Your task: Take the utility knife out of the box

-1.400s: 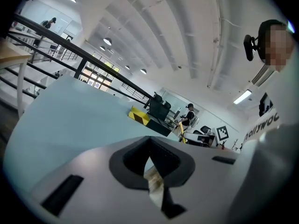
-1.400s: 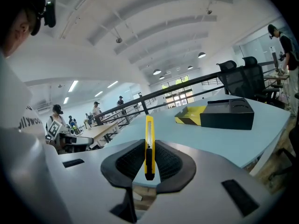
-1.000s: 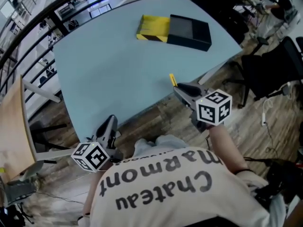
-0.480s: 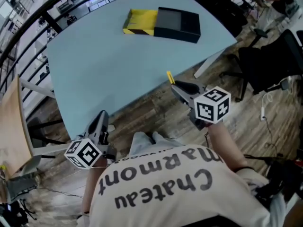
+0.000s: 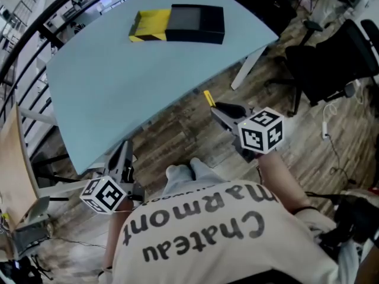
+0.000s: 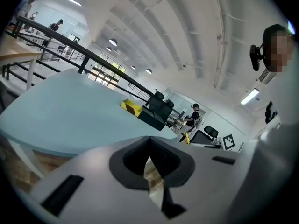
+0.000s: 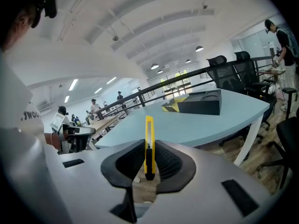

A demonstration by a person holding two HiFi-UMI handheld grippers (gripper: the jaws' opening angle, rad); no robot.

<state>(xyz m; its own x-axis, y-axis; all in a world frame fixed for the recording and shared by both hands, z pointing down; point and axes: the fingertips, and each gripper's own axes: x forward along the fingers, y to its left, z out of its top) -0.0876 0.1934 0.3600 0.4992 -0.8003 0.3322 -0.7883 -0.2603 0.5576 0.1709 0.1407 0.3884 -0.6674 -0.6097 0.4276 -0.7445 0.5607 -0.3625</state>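
The yellow utility knife (image 5: 208, 97) stands up between the jaws of my right gripper (image 5: 220, 109), which is shut on it over the wooden floor, off the table's near edge. In the right gripper view the knife (image 7: 148, 141) stands on edge between the ribbed pads (image 7: 169, 162). The black box with its yellow, striped drawer pulled out (image 5: 177, 23) lies on the far side of the light blue table (image 5: 130, 81), well away from both grippers. My left gripper (image 5: 125, 152) hangs low beside the table's near left corner, jaws together and nothing in them. In its own view the left gripper (image 6: 150, 164) shows only a sliver of floor.
Black office chairs (image 5: 331, 64) stand right of the table, and a white table leg (image 5: 240, 76) reaches the plank floor. A dark railing (image 5: 35, 25) runs behind the table. A wooden desk (image 5: 12, 158) is at the far left. Cables (image 5: 328, 129) lie on the floor.
Both grippers have drawn back from the table toward the person, so the table and box sit farther off. The right gripper still holds the knife.
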